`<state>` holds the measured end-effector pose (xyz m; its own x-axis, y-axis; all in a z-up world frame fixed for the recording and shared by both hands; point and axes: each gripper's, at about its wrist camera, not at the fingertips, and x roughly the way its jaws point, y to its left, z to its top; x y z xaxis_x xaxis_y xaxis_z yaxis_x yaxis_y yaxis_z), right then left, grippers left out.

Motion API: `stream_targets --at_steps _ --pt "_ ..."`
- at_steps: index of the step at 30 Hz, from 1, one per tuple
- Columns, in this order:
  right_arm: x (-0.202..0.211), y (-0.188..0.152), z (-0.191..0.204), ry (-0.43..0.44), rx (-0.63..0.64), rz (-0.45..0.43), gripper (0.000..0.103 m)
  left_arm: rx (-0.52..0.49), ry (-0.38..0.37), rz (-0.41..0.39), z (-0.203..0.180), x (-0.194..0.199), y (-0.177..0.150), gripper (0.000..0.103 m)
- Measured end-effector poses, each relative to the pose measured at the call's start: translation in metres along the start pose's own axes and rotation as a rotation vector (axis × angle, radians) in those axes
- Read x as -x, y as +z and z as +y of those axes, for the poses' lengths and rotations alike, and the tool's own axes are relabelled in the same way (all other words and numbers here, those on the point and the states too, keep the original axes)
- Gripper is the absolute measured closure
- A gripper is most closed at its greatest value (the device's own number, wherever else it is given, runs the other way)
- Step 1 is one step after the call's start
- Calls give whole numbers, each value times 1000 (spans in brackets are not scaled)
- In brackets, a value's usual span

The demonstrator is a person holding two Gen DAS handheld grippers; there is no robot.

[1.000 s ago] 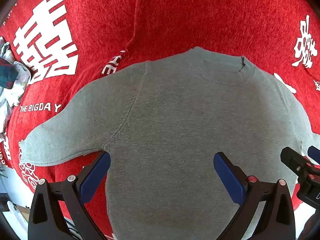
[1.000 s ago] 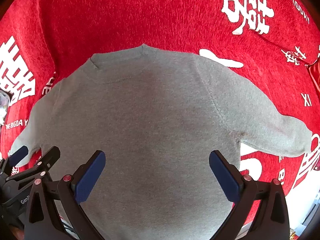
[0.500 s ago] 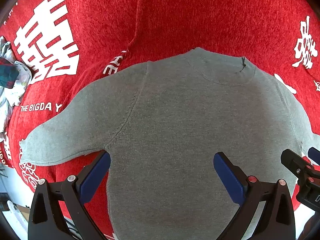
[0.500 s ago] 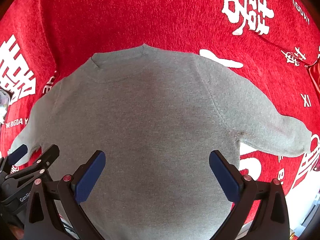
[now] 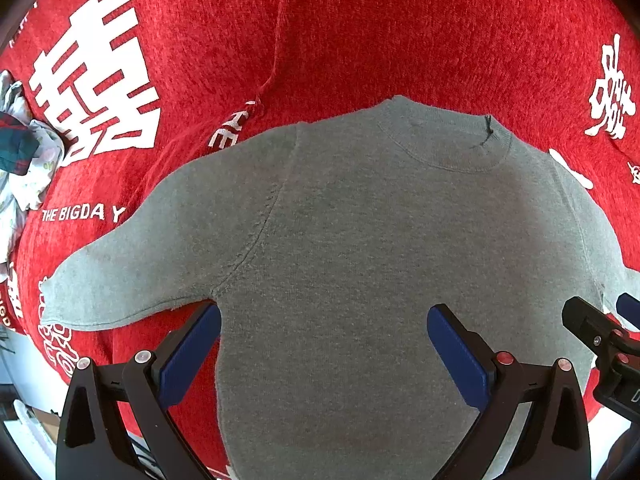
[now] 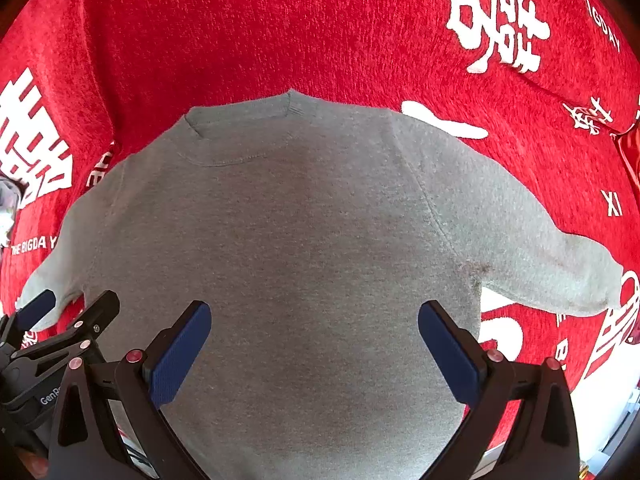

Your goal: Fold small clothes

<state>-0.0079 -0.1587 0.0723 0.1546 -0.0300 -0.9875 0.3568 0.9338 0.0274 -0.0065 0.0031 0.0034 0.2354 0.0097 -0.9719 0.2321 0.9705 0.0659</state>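
Almost nothing has changed in the last sec: the gray sweater [image 5: 360, 240] lies flat, face up, on the red cloth [image 5: 360, 32], collar [image 5: 448, 140] far from the cameras, both sleeves spread out to the sides, same as 1 s ago. The only diff is a tiny drift in the left wrist view; the sweater itself hasn't shifted or creased.

Left gripper [image 5: 324, 344] hangs released over the sweater's lower body, 2 blue pads wide apart, nothing between them. Right gripper [image 6: 314, 340] is likewise released, over the body toward the right armpit, holding nothing. Each shows at the edge of the other's view.

So I judge folding hasn't started; spreading looks done, and a 1st fold likely begins w/ a sleeve [image 6: 560, 272] or hem. A bundle of other clothes [image 5: 24, 160] sits left of the sweater.
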Motion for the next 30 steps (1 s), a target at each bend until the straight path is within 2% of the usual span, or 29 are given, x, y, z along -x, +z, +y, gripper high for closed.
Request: stream_targets --at_steps 13,16,19,22,25,28,30 --pt "-4 0 2 0 2 8 0 2 -9 7 3 -5 -1 0" --pt "-4 0 5 23 5 -2 0 6 3 7 6 -6 -2 0" --pt "1 -1 13 49 19 -36 0 17 -23 6 12 -7 -4 0" --pt "-2 0 23 90 29 -25 0 46 -57 20 25 -11 -6 0" --pt "-8 0 47 146 88 11 0 74 -29 17 42 -14 -9 0" --pt "-13 -3 76 205 161 50 0 134 -33 15 71 -18 -14 0" --pt "-16 -6 97 192 219 76 0 183 -52 13 100 -22 -19 0"
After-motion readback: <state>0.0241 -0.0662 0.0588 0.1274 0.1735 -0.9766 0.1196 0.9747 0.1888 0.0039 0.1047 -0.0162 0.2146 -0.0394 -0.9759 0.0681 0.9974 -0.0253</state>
